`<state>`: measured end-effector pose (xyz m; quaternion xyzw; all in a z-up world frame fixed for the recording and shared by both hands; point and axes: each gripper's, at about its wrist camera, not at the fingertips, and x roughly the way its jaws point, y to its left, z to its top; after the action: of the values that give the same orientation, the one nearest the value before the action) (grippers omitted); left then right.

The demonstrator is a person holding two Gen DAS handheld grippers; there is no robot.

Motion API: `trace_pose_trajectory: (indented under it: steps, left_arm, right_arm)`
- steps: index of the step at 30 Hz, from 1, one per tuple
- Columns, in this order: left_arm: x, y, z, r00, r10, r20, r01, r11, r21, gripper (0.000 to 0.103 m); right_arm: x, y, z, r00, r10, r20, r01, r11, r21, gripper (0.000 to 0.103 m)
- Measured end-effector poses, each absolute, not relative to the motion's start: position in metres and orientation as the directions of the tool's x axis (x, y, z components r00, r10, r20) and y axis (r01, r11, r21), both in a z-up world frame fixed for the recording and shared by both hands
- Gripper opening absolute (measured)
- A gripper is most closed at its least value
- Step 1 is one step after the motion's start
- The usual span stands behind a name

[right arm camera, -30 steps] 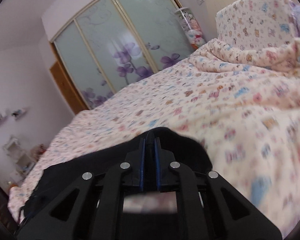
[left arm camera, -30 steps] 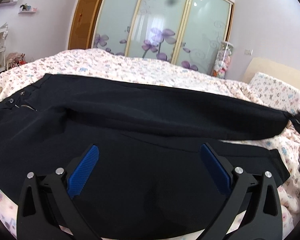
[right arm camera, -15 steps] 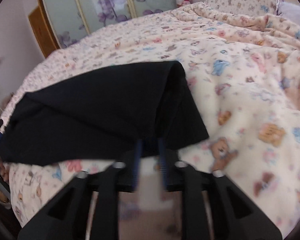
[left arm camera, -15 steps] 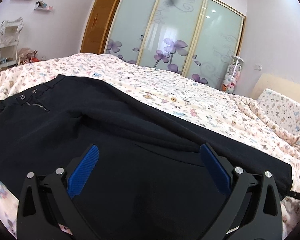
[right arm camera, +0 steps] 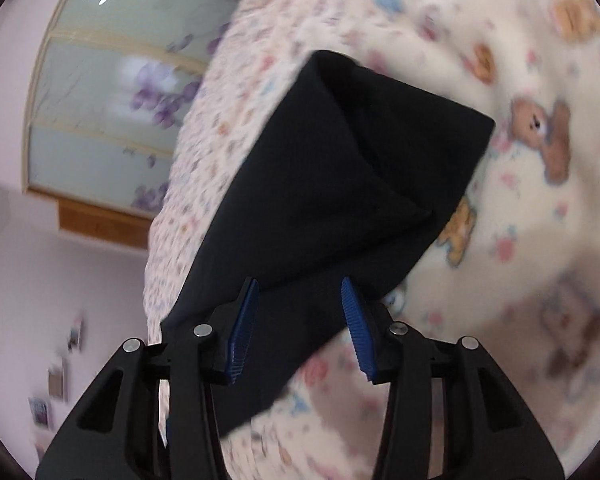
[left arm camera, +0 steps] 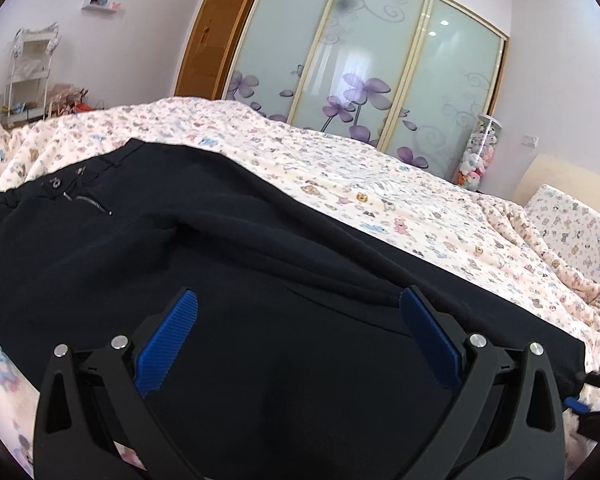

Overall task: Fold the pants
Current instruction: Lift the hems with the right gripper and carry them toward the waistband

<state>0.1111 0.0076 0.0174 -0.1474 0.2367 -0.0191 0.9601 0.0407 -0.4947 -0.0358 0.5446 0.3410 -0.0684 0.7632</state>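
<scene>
Black pants [left arm camera: 228, 264] lie across the bed, folded lengthwise, waistband with zip and button at the upper left. My left gripper [left arm camera: 298, 332] is open and hovers over the middle of the pants, touching nothing I can see. In the right wrist view, the leg ends [right arm camera: 340, 184] lie on the blanket with a fold at the cuff. My right gripper [right arm camera: 300, 316] is open, its blue pads on either side of the cuff edge, holding nothing. The view is tilted and blurred.
The bed carries a cream blanket with a teddy-bear print [left arm camera: 380, 184]. A glass wardrobe with purple flowers [left arm camera: 364, 60] stands behind. A pillow and headboard [left arm camera: 572, 216] are at the right. Shelves [left arm camera: 28, 76] stand at the far left.
My right gripper has opened and let go of the leg ends, which now lie on the blanket, and its view has rolled. My left gripper stays open and has shifted slightly.
</scene>
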Motion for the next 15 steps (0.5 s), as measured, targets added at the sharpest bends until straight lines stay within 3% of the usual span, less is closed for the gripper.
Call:
trace_pose_trajectory:
  steps: [4,6,7,12,15]
  left_arm:
    - [0.116,0.014,0.014,0.873,-0.124,-0.471,-0.042,0.944,-0.326,0.101]
    - [0.117,0.015,0.013,0.87,-0.132,-0.476,-0.046,0.938,-0.343,0.101]
    - [0.117,0.017,0.012,0.869,-0.132,-0.478,-0.05,0.936,-0.349,0.101]
    - [0.115,0.024,0.013,0.879,-0.11,-0.464,-0.075,0.929,-0.363,0.101]
    - [0.109,0.029,0.016,0.899,-0.069,-0.432,-0.104,0.926,-0.364,0.101]
  right_arm:
    - [0.041,-0.505,-0.052,0.787,0.192,-0.587,0.529,0.279,0.801,0.043]
    - [0.041,-0.506,-0.056,0.786,0.163,-0.596,0.542,0.28,0.792,0.017]
    - [0.043,-0.507,-0.057,0.789,0.15,-0.596,0.539,0.298,0.788,0.012]
    - [0.036,-0.504,-0.023,0.866,0.045,-0.498,0.436,0.417,0.797,0.01]
    - [0.012,-0.51,-0.028,0.876,-0.003,-0.482,0.449,0.368,0.814,0.01]
